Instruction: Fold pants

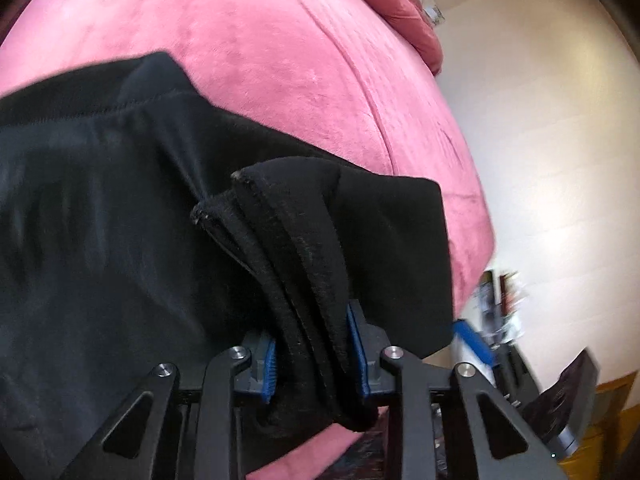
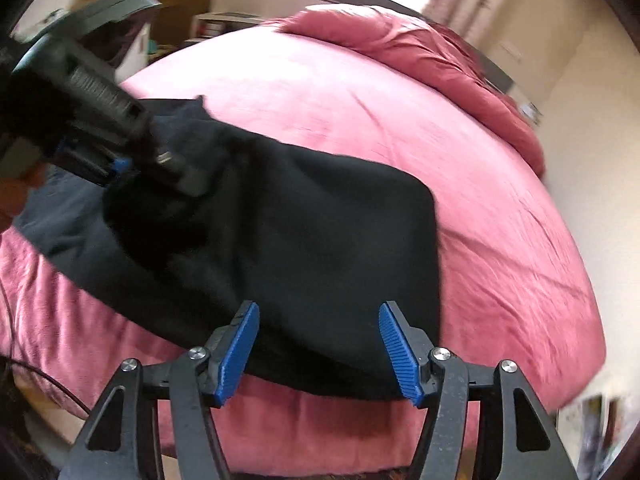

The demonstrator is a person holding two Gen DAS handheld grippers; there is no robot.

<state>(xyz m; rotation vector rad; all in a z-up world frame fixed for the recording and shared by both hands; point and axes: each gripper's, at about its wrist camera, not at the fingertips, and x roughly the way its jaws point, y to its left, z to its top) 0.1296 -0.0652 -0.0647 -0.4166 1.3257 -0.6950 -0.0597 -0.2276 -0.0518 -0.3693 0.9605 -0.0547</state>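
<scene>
Black pants (image 1: pixel 100 220) lie on a pink bed (image 1: pixel 280 60). My left gripper (image 1: pixel 316 356) is shut on a bunched hem of the pants (image 1: pixel 296 248), with the blue pads on either side of the cloth. In the right wrist view the pants (image 2: pixel 312 240) lie folded over on the bed (image 2: pixel 480 220). My right gripper (image 2: pixel 320 348) is open and empty just above the pants' near edge. The left gripper (image 2: pixel 120 168) shows at the left of that view, holding cloth. The right gripper's blue pad (image 1: pixel 474 338) shows at the lower right of the left wrist view.
A rumpled red duvet (image 2: pixel 420 52) is piled at the bed's far end. A pale wall (image 1: pixel 540 140) runs along the bed's right side. Shelves and a wooden cabinet (image 2: pixel 180 8) stand at the back left. A black cable (image 2: pixel 40 380) hangs at the bed's near left.
</scene>
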